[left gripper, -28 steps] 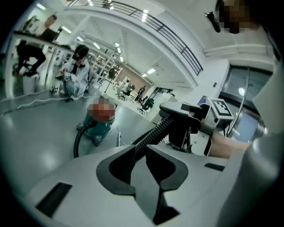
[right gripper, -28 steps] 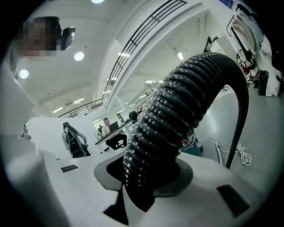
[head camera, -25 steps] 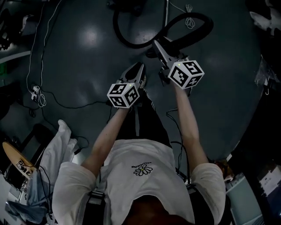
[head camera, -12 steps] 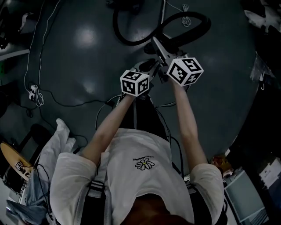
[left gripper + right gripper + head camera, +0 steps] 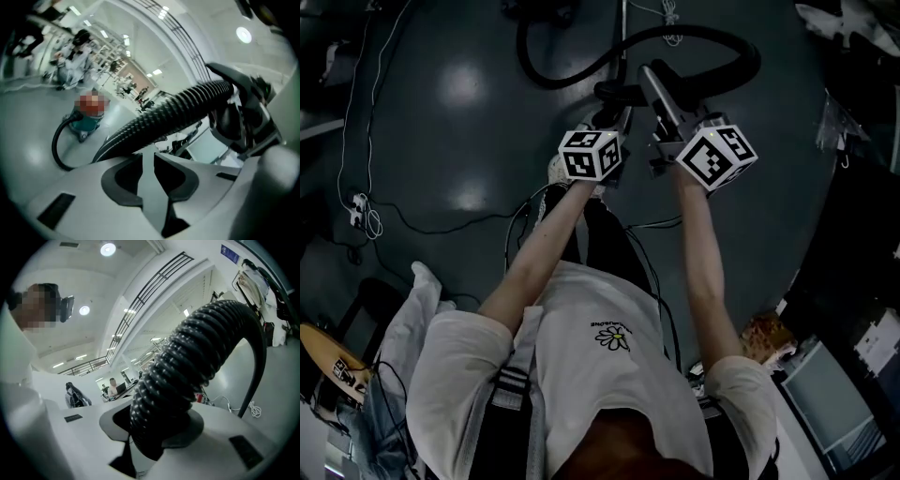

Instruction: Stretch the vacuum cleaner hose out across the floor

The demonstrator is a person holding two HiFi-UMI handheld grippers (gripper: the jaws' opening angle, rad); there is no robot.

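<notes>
Vacuum cleaner hose, black and ribbed, is pinched between the jaws of the right hand-held gripper, whose pads sit spread to its width and press on it from either side; from that grip it rises, arches over and drops to the grey floor on the right of the right gripper view. The left hand-held gripper has its jaws drawn close with only a narrow slit between them, and nothing sits in that slit (pale floor shows through it). The hose crosses just beyond its tips, slanting up to the right, though whether the tips touch it cannot be told. In the head view both tools are held out in front of the person at about the same level, the left hand-held gripper just beside the right hand-held gripper. From there the hose sweeps in a raised arc to the right, and another stretch curves away across the floor to the upper left. In the left gripper view that far stretch loops on the floor to a teal vacuum body well away from the hands. A thin white cable lies coiled on the floor at the left, apart from the hose.
</notes>
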